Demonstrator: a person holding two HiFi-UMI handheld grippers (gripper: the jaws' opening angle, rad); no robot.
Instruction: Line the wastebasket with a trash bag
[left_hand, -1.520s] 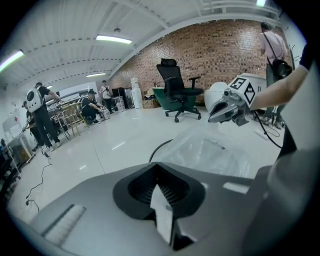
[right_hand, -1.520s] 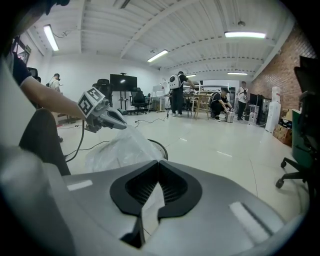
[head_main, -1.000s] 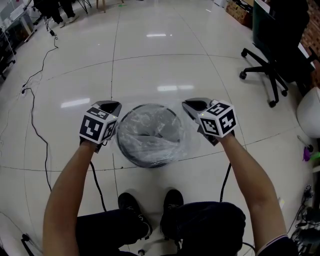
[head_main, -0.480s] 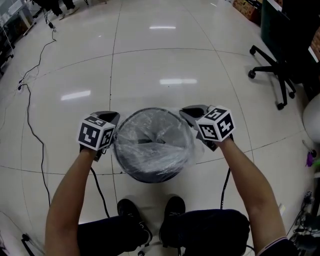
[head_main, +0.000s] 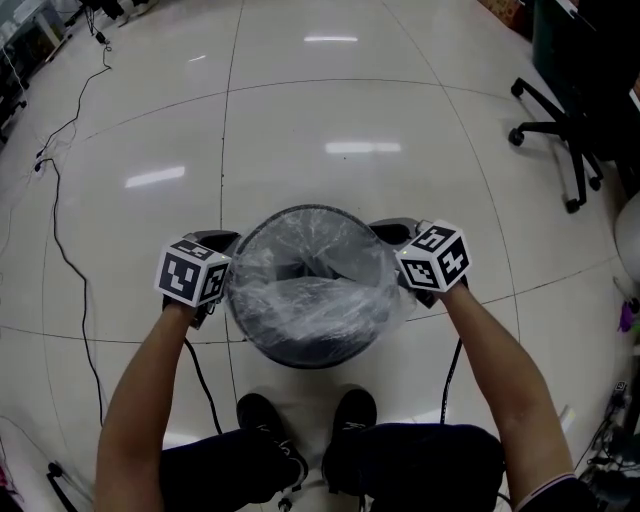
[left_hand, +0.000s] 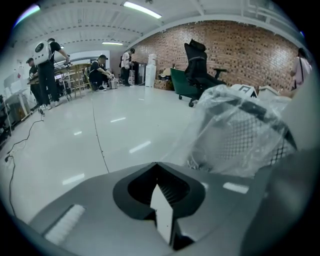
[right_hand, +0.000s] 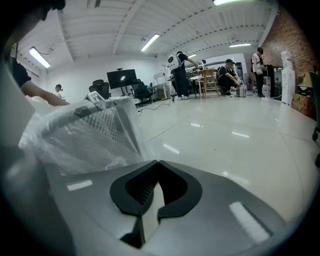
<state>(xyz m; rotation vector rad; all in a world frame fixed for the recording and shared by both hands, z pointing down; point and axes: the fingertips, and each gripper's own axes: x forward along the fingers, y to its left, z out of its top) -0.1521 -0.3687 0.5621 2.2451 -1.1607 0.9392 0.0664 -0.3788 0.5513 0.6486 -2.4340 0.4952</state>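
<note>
The bag (head_main: 318, 300) (clear film) drapes over the basket (head_main: 300, 352). Left tongs (head_main: 224, 242) and right tongs (head_main: 388, 231), at opposite sides of its rim, each pinch the bag's edge.

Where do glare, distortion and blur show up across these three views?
Head view: bright reflections glare on the glossy floor, the trash bag glints, floor seams bow. Left gripper view: fisheye, black corners, film hazy over the wastebasket mesh. Right gripper view: same fisheye, dark edges.

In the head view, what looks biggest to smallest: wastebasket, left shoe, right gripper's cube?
1. wastebasket
2. left shoe and right marker cube look about equal; the cube is nearer the camera, so no ranking.
</note>
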